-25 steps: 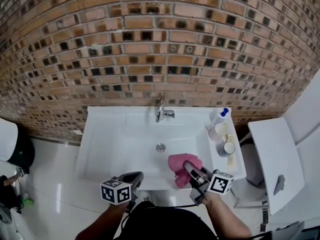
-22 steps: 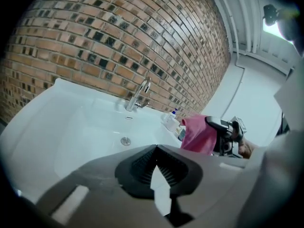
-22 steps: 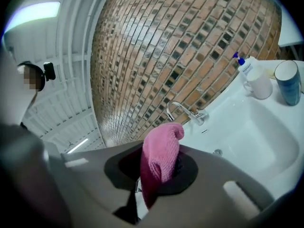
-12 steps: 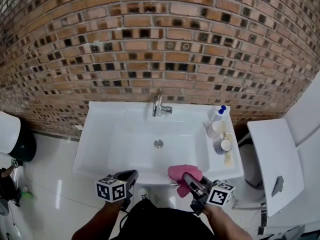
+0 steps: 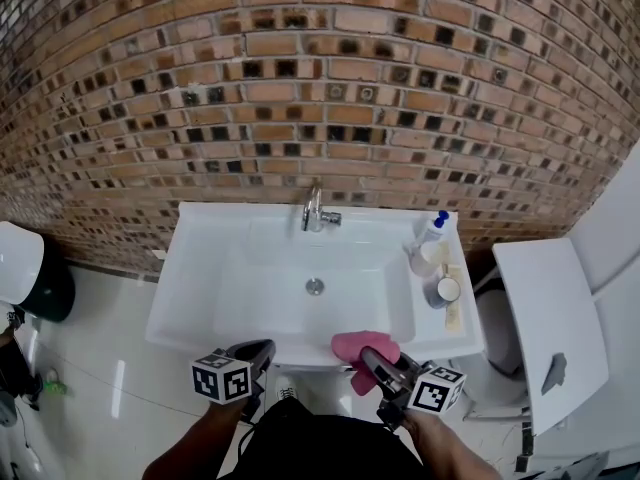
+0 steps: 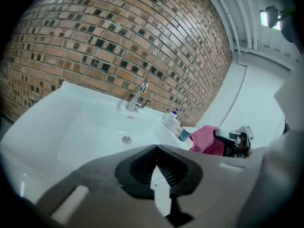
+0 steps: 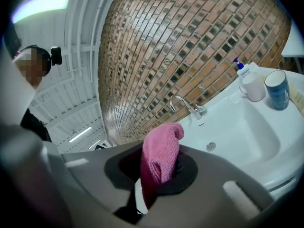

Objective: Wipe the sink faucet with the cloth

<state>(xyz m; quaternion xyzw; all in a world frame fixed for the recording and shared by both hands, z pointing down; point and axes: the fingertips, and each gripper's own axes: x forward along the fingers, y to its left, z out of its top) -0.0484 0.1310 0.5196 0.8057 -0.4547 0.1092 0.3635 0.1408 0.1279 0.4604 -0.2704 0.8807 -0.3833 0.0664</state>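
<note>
The chrome faucet (image 5: 316, 213) stands at the back middle of the white sink (image 5: 190, 268), against the brick wall. It also shows in the left gripper view as the faucet (image 6: 139, 93) and in the right gripper view as the faucet (image 7: 185, 104). My right gripper (image 5: 372, 363) hovers at the sink's front edge, shut on a pink cloth (image 5: 358, 348). The cloth (image 7: 161, 156) sticks up between its jaws. My left gripper (image 5: 258, 356) hangs just in front of the sink's front left, shut with nothing in it (image 6: 156, 167). From there the pink cloth (image 6: 207, 139) shows at the right.
On the sink's right ledge stand a soap bottle (image 5: 434, 230), a white mug (image 5: 424, 260) and a blue cup (image 5: 441, 290). A white toilet lid (image 5: 545, 308) lies to the right. A black and white bin (image 5: 25, 273) sits on the floor at the left.
Both grippers have drawn back from the basin toward the person. The pink cloth, earlier over the basin, now hangs at the sink's front edge.
</note>
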